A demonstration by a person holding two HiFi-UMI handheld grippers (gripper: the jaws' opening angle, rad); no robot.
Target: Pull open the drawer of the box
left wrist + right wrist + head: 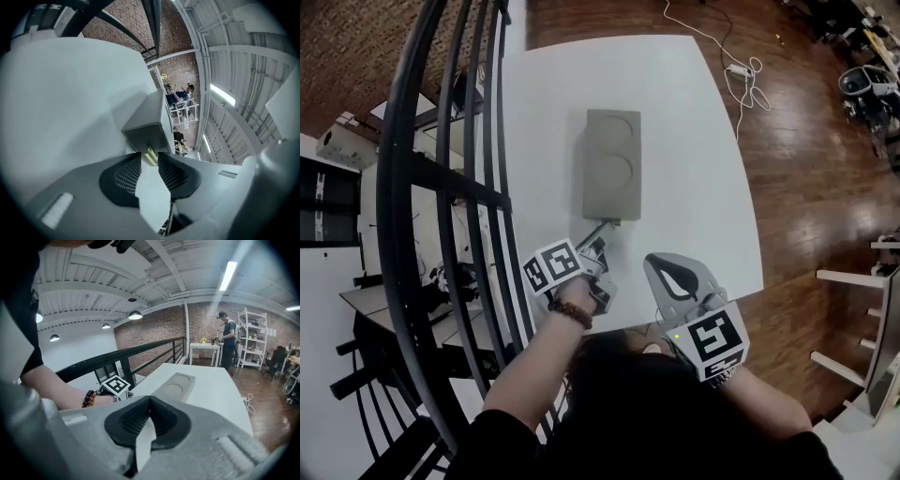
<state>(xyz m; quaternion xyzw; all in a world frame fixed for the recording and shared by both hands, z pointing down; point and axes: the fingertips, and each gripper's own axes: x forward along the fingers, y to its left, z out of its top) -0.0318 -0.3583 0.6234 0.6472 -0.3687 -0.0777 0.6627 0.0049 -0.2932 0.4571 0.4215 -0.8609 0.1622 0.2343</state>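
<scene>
A grey rectangular box (612, 164) on the white surface (694, 112) lies at twelve o'clock of the left claw (149, 155). Its jaws stand apart, with the pale drawer handle (151, 158) at their tips. The right claw (149, 401) is closed and empty.

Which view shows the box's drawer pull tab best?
Left gripper view: the pale pull tab sits just ahead of its open jaws. In the head view the left gripper crowds it; the right gripper view shows only the box's top.
</scene>
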